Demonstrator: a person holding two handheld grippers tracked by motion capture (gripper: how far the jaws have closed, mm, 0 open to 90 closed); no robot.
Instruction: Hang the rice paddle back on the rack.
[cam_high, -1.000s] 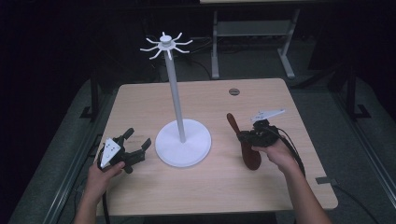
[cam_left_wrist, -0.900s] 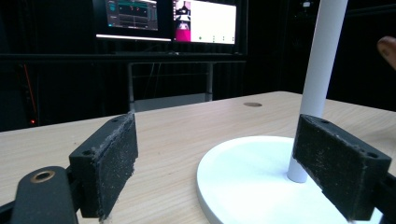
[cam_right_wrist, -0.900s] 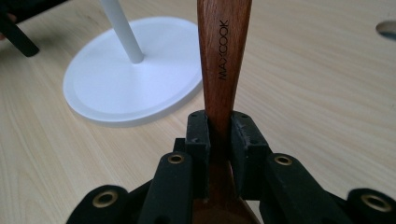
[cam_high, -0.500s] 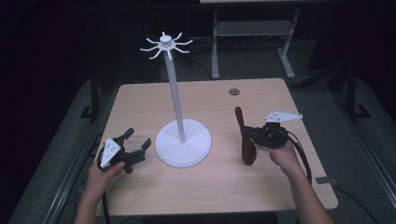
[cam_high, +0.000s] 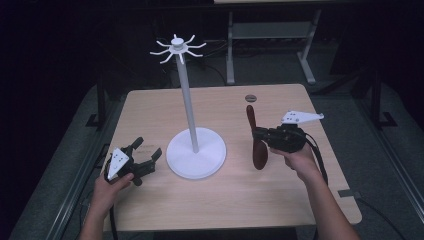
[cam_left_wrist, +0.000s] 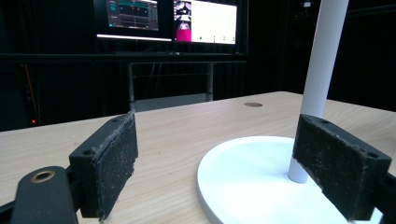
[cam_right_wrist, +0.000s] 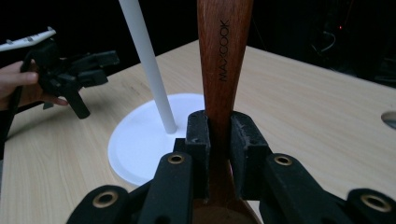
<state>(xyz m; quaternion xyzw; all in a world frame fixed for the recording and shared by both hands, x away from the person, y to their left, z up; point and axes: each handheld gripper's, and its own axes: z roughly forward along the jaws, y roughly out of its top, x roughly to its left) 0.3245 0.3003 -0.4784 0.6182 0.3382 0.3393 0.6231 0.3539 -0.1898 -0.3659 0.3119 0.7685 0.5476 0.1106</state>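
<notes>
One white hook stand (cam_high: 195, 155) sits mid-table (cam_high: 280, 200), one wooden spoon (cam_high: 256, 137) at its 3 o'clock clamped between the pads of the right tool (cam_high: 261, 136), while the left tool (cam_high: 148, 158) gapes wide and empty at 9 o'clock.

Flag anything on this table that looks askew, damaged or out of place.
Nothing stands out. The white stand sits upright on the table, undamaged. The right gripper has its jaws shut on a wooden spoon; the left gripper rests open beside the stand's base.
</notes>
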